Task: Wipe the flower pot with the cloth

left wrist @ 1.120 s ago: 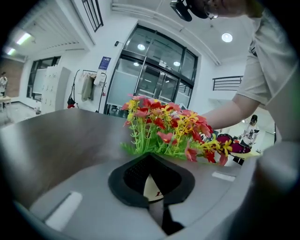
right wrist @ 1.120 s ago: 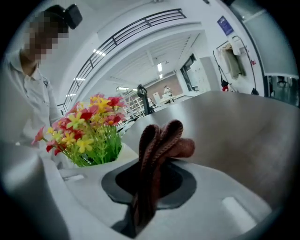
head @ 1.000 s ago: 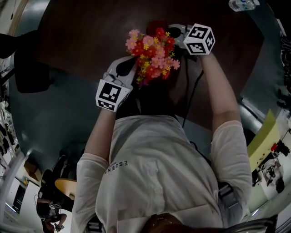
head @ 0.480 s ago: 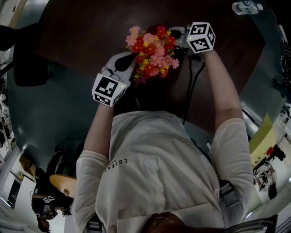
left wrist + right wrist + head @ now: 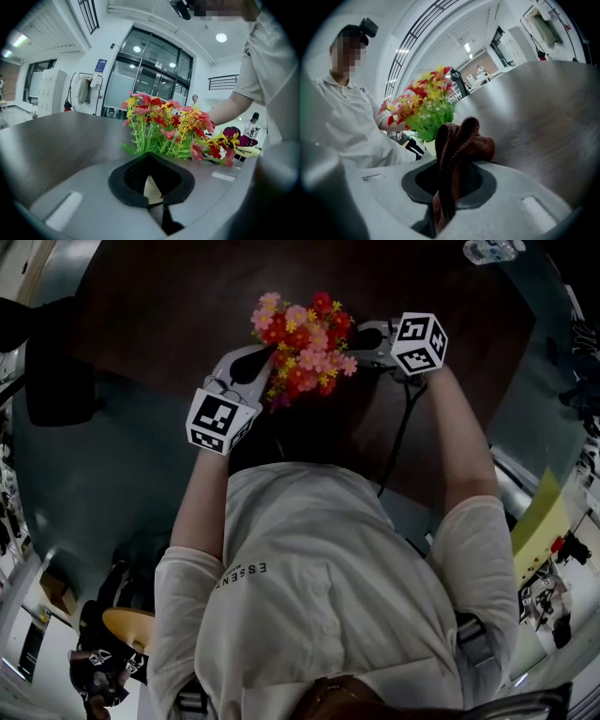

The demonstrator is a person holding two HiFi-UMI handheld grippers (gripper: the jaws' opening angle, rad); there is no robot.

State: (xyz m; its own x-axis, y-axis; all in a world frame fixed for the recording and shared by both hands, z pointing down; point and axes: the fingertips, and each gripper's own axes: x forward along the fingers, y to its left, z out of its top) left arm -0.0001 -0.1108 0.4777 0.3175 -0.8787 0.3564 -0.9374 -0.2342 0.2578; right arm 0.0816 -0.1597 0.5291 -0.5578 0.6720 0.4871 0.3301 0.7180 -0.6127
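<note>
Red, pink and yellow artificial flowers (image 5: 300, 343) stand in a cream pot (image 5: 429, 146) on the dark table (image 5: 150, 306); in the head view the blooms hide the pot. My left gripper (image 5: 267, 371) sits at the flowers' left side. In the left gripper view it (image 5: 152, 187) is shut, with a cream sliver of the pot's rim (image 5: 152, 191) between its black pads. My right gripper (image 5: 364, 337) is at the flowers' right side. It (image 5: 447, 183) is shut on a bunched brown cloth (image 5: 459, 143), just short of the pot.
A clear plastic bottle (image 5: 492, 250) lies at the table's far right edge. A black chair (image 5: 56, 371) stands to the left of the table. A black cable (image 5: 398, 442) runs from the right gripper toward the person. Other people stand in the background.
The right gripper with the cloth has swung to the right and nearer to me round the flowers. The left gripper has kept its hold beside the flowers.
</note>
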